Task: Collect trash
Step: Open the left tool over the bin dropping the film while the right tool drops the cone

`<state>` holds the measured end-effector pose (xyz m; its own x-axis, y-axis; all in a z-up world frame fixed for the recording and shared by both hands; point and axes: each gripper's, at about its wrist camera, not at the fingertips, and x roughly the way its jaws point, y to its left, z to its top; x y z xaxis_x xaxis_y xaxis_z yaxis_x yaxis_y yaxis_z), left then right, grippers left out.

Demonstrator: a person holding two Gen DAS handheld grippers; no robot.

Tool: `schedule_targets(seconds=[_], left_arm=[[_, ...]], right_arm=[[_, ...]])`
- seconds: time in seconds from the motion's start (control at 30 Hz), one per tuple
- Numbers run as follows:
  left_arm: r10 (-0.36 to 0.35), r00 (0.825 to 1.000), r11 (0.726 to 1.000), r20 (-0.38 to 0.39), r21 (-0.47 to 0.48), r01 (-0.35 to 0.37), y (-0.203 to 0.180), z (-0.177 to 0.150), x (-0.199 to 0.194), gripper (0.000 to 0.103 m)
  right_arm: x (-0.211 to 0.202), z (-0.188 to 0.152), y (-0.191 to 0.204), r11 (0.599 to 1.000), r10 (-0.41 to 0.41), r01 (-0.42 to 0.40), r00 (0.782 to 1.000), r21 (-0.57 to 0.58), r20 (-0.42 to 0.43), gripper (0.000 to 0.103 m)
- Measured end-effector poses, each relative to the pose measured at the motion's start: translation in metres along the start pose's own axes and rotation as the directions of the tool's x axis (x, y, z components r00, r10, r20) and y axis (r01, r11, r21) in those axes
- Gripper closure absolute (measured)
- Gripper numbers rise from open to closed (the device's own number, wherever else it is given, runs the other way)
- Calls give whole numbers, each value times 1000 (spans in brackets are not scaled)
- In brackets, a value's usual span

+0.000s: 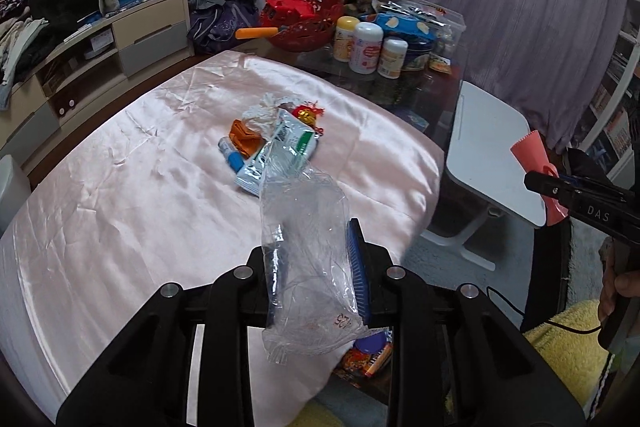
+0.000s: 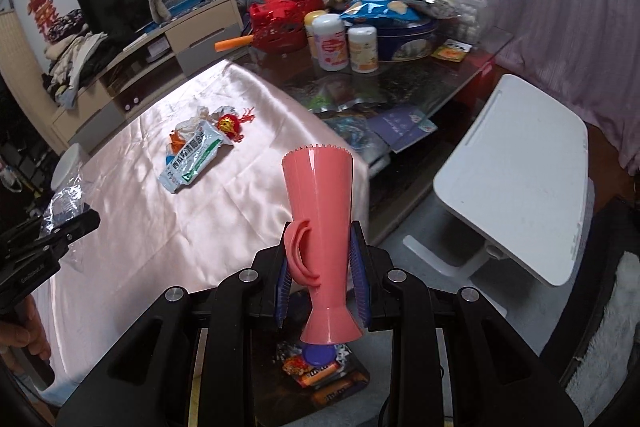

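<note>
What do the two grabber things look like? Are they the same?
Yes, they match. Each gripper, left and right, is black plastic with chunky angled arms, round silver bolts and blue ribbed pads inside the fingers. White letters are printed on the side of the right one, and a thin black cable trails beneath it.

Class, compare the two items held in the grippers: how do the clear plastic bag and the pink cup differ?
The clear plastic bag is see-through, the pink cup opaque. The bag is limp and crumpled; the cup is rigid, with a handle and a toothed rim. The left gripper holds the bag, the right gripper the cup. Both are lifted clear of the pink cloth.
</note>
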<state>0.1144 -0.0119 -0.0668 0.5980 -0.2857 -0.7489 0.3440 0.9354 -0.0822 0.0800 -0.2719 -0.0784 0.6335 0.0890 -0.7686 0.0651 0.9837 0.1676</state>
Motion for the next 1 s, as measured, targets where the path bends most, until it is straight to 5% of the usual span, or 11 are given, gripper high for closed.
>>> schedule_targets(seconds=[0.47,0.77,1.0], left_arm=[[-69,995,991,-78,107,77,-74,-96,3,77],[-85,975,993,-206,61,99,-73,-157,55,77],[-124,942,990,-313,27,140,-73,-189,102,77]], right_arm=[[-36,-88,-34,996,15,-14,1000,85,-17,75],[20,-146,-18,991,72,-51,984,125,-165,75],[63,-170,-6,982,135,-96,959,163,-251,75]])
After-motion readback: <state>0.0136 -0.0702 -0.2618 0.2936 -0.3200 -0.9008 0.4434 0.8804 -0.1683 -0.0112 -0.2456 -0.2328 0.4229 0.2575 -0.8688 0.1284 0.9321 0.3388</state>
